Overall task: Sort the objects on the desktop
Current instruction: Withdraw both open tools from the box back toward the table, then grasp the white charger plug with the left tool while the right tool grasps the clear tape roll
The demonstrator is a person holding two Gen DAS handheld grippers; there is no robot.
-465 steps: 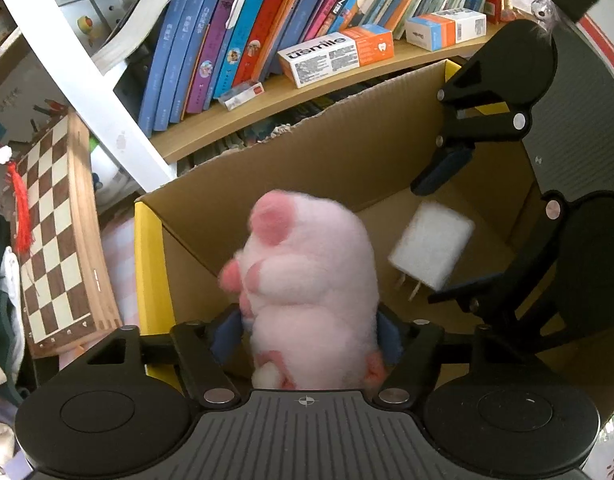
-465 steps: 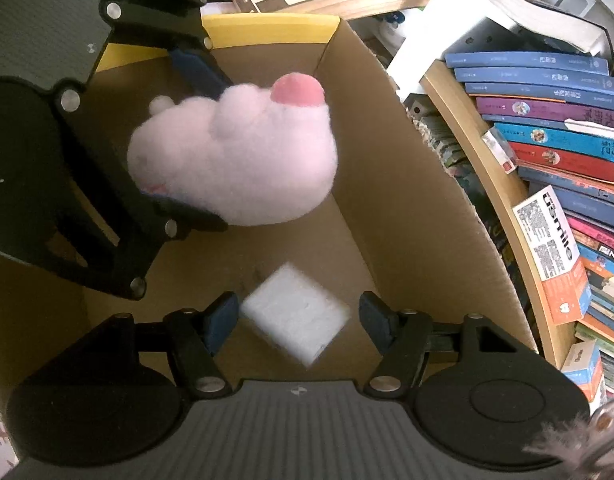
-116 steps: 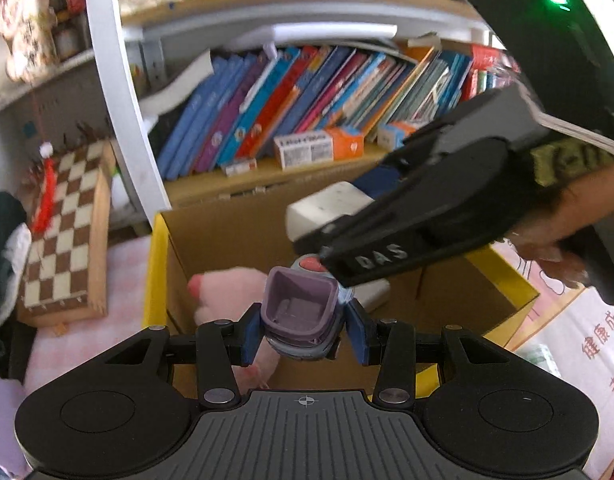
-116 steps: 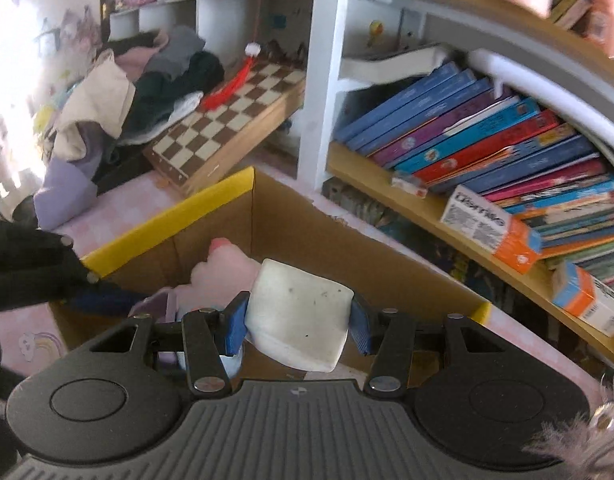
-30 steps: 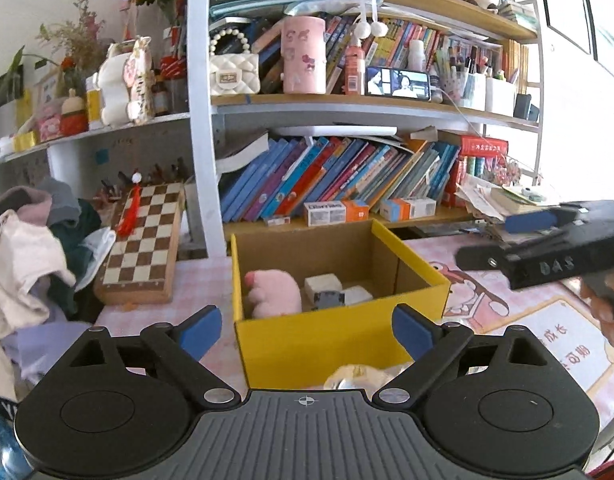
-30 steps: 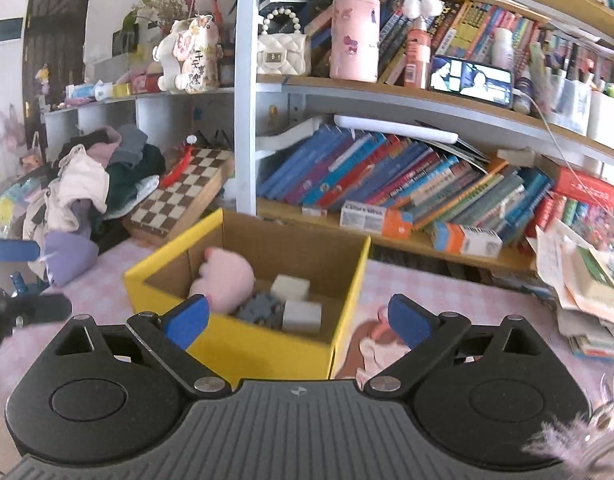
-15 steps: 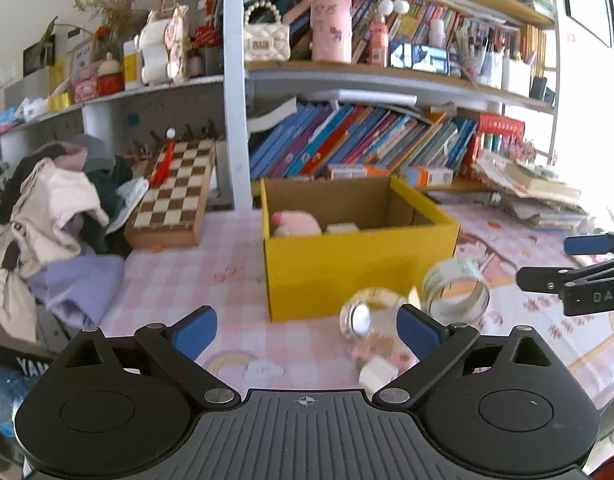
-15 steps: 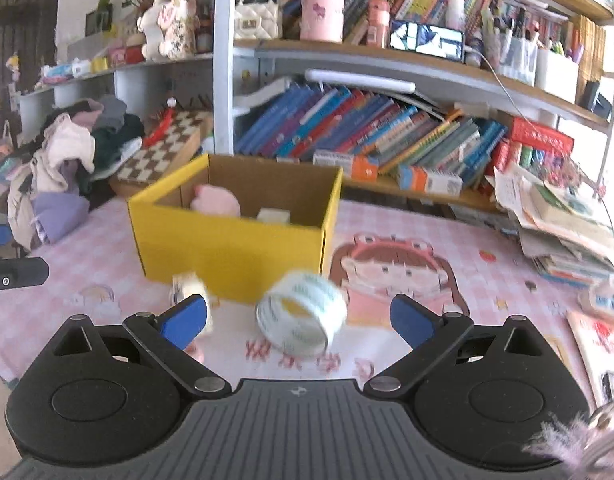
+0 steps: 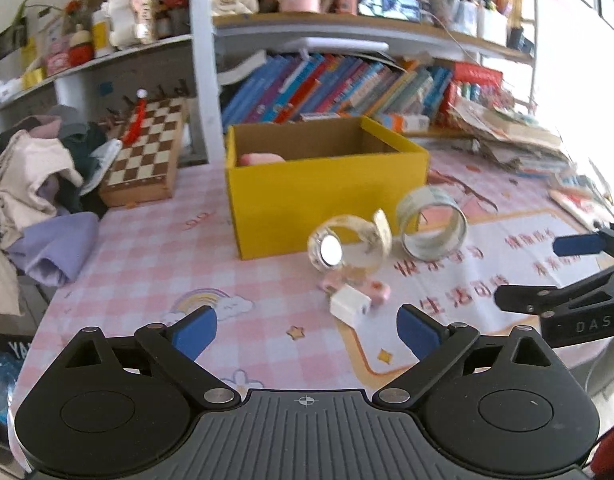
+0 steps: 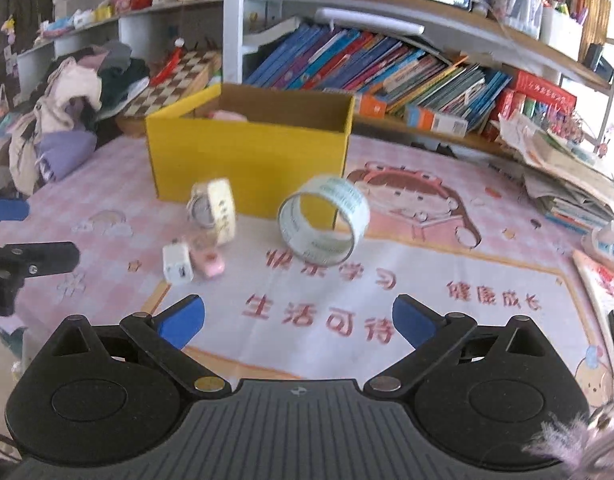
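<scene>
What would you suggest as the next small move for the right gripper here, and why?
Probably ease the right gripper forward and down toward the wide tape roll. That roll stands on edge on the mat, directly ahead of the gripper and in front of the yellow box, outside it. The jaws are opening with nothing between them, so they look ready to straddle it.

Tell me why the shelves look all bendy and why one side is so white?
Both wrist views use a fisheye lens, so the bookshelf bows. In the left wrist view, bright light washes out the right edge, and the small tape roll shows a white glare spot. In the right wrist view, the big tape roll looks slightly smeared.
</scene>
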